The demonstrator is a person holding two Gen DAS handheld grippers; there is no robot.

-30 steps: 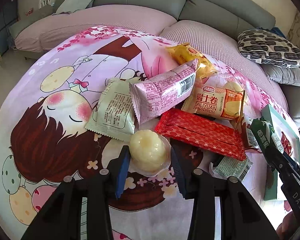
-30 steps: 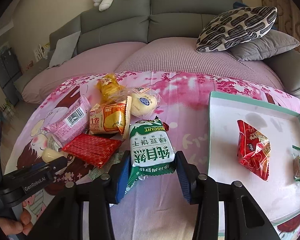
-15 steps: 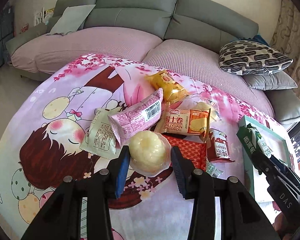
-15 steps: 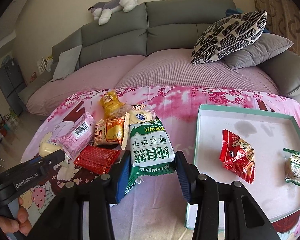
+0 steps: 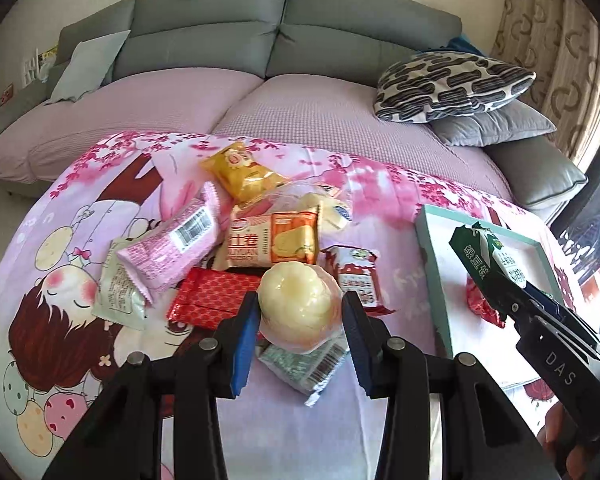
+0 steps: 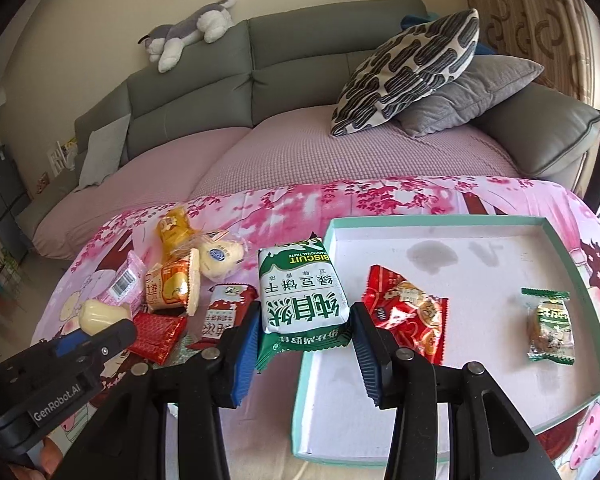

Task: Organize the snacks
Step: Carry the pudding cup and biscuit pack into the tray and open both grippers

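My left gripper (image 5: 300,314) is shut on a round pale-yellow wrapped pastry (image 5: 296,304), held above the snack pile. My right gripper (image 6: 305,330) is shut on a green and white biscuit pack (image 6: 302,294), held just over the left rim of the teal-rimmed white tray (image 6: 440,222). In the left wrist view the biscuit pack (image 5: 486,258) and the tray (image 5: 432,260) show at the right. A red snack bag (image 6: 410,316) and a small green wrapped snack (image 6: 550,326) lie in the tray. In the right wrist view the pastry (image 6: 102,314) shows at the left.
Several snacks lie piled on the pink cartoon cloth (image 5: 60,280): a pink pack (image 5: 176,246), an orange swiss-roll pack (image 5: 274,242), a yellow bag (image 5: 242,172), a flat red pack (image 5: 212,296). Behind is a grey sofa (image 5: 284,32) with a patterned cushion (image 5: 452,84).
Both grippers have risen and shifted right toward the tray, each carrying its snack. The pastry has come up off the cloth and the biscuit pack has reached the tray's left rim.
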